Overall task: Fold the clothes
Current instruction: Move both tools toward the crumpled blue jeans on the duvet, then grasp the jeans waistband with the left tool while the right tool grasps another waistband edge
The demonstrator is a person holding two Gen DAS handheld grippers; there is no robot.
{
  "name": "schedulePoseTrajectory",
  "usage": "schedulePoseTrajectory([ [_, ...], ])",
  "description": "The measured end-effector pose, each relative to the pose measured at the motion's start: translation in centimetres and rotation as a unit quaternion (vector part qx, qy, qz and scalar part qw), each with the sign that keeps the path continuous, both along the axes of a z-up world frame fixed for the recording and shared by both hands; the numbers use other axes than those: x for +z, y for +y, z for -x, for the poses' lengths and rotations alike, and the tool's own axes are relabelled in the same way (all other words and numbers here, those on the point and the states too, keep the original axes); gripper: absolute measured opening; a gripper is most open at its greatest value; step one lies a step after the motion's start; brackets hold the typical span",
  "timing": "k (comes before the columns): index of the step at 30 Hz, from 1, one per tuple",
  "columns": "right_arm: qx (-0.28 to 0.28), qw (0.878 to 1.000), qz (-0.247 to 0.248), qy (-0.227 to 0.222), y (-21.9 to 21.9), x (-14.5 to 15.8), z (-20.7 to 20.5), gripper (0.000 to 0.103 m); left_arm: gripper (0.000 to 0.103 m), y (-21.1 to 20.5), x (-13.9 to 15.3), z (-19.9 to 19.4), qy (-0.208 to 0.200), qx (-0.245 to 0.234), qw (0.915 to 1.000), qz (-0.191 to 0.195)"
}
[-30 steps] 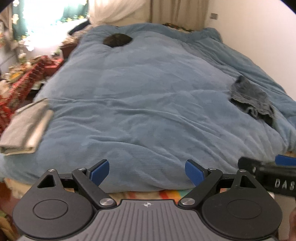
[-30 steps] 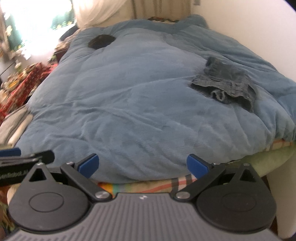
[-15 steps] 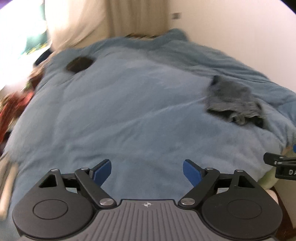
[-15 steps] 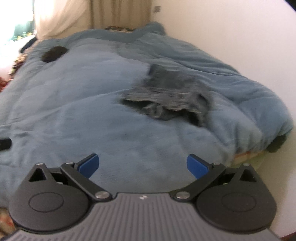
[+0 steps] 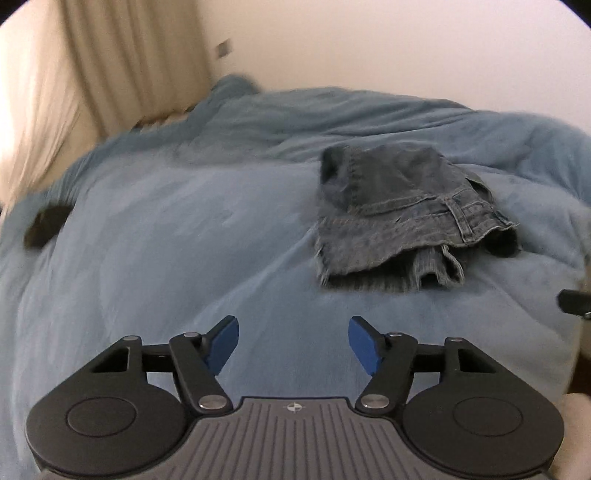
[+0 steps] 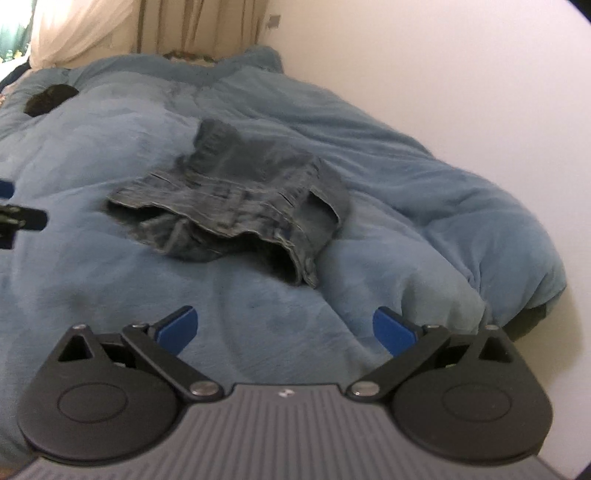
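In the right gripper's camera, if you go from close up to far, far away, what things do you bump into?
Right gripper, open over the blue blanket → crumpled denim shorts → small dark thing near the far end of the bed → curtains at the back.

A blue quilt is spread across the bed, rumpled along its far and right edges. A small dark object is seen lying on it at far left. Beige curtains and a pale wall are noted behind.
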State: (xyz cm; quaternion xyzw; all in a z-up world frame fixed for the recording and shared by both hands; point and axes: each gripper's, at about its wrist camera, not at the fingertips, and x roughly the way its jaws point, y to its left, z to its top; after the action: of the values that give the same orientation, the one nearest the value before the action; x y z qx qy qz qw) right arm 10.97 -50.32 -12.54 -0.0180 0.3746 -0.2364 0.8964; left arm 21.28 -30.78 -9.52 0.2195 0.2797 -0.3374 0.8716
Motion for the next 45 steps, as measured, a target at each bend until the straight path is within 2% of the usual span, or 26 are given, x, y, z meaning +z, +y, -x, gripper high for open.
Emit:
schedulePoseTrajectory([
  [3,0.005,0.998,-0.055,-0.022,-2.1,-0.6,-0.2,0.102,0.064,-2.2,-1.5,-1.8,0.015,-0.024,0.9996,0.004],
  [5,0.000,0.998,-0.058,-0.021,-3.1,-1.2,-0.6,0.102,0.056,-3.3,-2.3,-2.8,0.022,-0.023,0.9995,0.006],
  [7,-0.005,0.998,-0.054,-0.018,-3.7,-1.8,-1.0,0.102,0.031,-4.2,-3.0,-3.7,0.028,-0.020,0.9994,0.005],
  [10,-0.010,0.999,-0.048,-0.017,-4.7,-2.6,-1.7,0.101,0.025,-5.0,-3.7,-4.6,0.028,-0.020,0.9994,0.001],
  [16,-0.028,0.998,-0.048,-0.022,-7.0,-4.1,-3.1,0.084,0.025,-6.3,-4.1,-5.3,0.014,-0.027,0.9995,0.002],
  [19,-0.033,0.998,-0.045,-0.026,-7.7,-4.6,-3.9,0.068,0.023,-7.0,-4.4,-5.6,0.011,-0.025,0.9996,0.001],
  [20,-0.037,0.998,-0.042,-0.032,-7.9,-4.6,-4.0,0.059,0.023,-7.2,-4.5,-5.6,0.010,-0.021,0.9997,0.003],
  [24,-0.031,0.997,-0.055,-0.037,-8.2,-4.7,-4.9,0.057,0.024,-8.1,-4.7,-5.7,-0.003,-0.012,0.9999,-0.001],
  [26,-0.022,0.997,-0.061,-0.038,-8.0,-4.9,-5.4,0.057,0.017,-8.5,-4.7,-6.1,0.004,-0.009,0.9999,0.003],
  [27,-0.021,0.997,-0.062,-0.037,-7.8,-5.0,-5.7,0.057,0.010,-8.5,-4.5,-6.4,0.009,-0.005,0.9999,0.009],
  [28,-0.023,0.998,-0.056,-0.036,-7.8,-5.2,-6.0,0.056,0.009,-8.5,-4.3,-6.6,0.015,0.000,0.9998,0.014],
  [29,-0.026,0.998,-0.050,-0.035,-7.7,-5.4,-6.4,0.041,0.008,-8.4,-4.0,-6.9,0.018,0.010,0.9995,0.022],
  [30,-0.031,0.998,-0.043,-0.033,-7.7,-5.6,-6.7,0.018,0.008,-8.2,-3.6,-7.1,0.018,0.019,0.9992,0.031],
  [35,-0.007,0.998,-0.045,-0.051,-6.9,-4.9,-7.3,0.014,0.007,-5.6,-0.5,-7.3,-0.018,0.049,0.9965,0.065],
  [37,0.014,0.998,-0.029,-0.060,-5.6,-3.5,-7.3,0.013,0.007,-3.9,1.0,-7.0,-0.028,0.053,0.9951,0.079],
  [41,0.041,0.995,-0.036,-0.084,-3.1,0.0,-6.9,0.013,0.007,1.3,3.6,-6.3,-0.031,0.076,0.9908,0.108],
  [45,0.096,0.990,-0.015,-0.103,2.3,3.8,-6.4,0.013,0.007,7.0,6.1,-5.5,-0.035,0.103,0.9847,0.136],
])
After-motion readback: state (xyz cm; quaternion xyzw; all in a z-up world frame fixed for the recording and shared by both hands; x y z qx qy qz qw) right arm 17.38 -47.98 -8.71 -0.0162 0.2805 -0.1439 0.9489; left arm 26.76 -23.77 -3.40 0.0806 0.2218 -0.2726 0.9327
